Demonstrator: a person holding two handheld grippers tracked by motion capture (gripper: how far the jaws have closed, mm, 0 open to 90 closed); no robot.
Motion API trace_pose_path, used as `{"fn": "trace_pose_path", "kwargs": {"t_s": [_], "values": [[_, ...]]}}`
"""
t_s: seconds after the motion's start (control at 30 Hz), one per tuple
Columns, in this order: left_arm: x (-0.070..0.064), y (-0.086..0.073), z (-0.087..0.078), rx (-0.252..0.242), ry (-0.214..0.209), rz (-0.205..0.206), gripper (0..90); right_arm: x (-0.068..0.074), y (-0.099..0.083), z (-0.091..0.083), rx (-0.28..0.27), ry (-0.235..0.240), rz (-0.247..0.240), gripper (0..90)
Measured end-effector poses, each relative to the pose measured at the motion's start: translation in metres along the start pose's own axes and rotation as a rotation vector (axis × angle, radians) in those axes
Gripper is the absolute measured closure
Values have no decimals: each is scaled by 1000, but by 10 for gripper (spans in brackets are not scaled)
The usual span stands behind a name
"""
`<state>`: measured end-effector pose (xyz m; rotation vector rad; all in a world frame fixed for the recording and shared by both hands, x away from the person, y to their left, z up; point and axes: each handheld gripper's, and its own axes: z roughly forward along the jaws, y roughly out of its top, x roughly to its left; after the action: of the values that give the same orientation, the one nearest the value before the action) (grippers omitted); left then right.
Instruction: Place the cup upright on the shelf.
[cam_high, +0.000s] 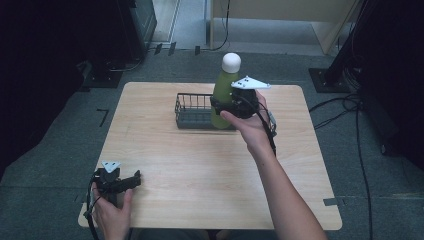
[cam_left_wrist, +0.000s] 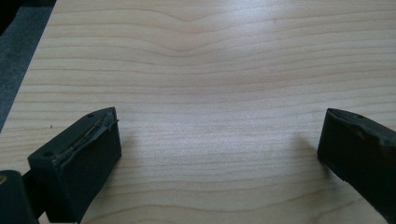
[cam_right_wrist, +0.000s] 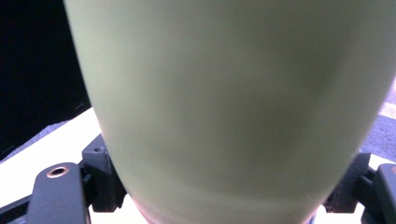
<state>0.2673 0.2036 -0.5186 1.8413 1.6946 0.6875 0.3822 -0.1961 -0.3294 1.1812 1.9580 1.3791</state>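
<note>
A green bottle (cam_high: 223, 82) with a white cap (cam_high: 231, 61) stands upright at the right end of a black wire basket (cam_high: 192, 111) on the far half of the wooden table (cam_high: 200, 175). My right gripper (cam_high: 221, 103) is shut on the bottle's lower body from the right. In the right gripper view the bottle (cam_right_wrist: 233, 102) sits between the jaws of the right gripper (cam_right_wrist: 229, 191). I cannot tell whether its base rests on the basket floor. My left gripper (cam_high: 131, 181) lies at the table's near left corner, open, with bare wood between the jaws of the left gripper (cam_left_wrist: 219, 154).
The basket looks empty to the left of the bottle. Cables (cam_high: 350, 107) and dark equipment stands (cam_high: 135, 25) sit on the grey floor around the table. A light wooden cabinet (cam_high: 280, 15) stands behind it.
</note>
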Motion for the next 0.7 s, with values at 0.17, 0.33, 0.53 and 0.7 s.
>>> {"fn": "trace_pose_path", "kwargs": {"t_s": [0.17, 0.33, 0.53, 0.7], "values": [[0, 0, 0, -1, 0, 0, 1, -10, 14, 15, -12, -28, 15, 203], [0, 0, 0, -1, 0, 0, 1, -19, 20, 26, -20, -51, 28, 203], [0, 0, 0, 1, 0, 2, 1, -33, 22, 48, -26, -99, 42, 204], [0, 0, 0, 0, 0, 2, 1, -40, 18, 58, -29, -131, 53, 203]]}}
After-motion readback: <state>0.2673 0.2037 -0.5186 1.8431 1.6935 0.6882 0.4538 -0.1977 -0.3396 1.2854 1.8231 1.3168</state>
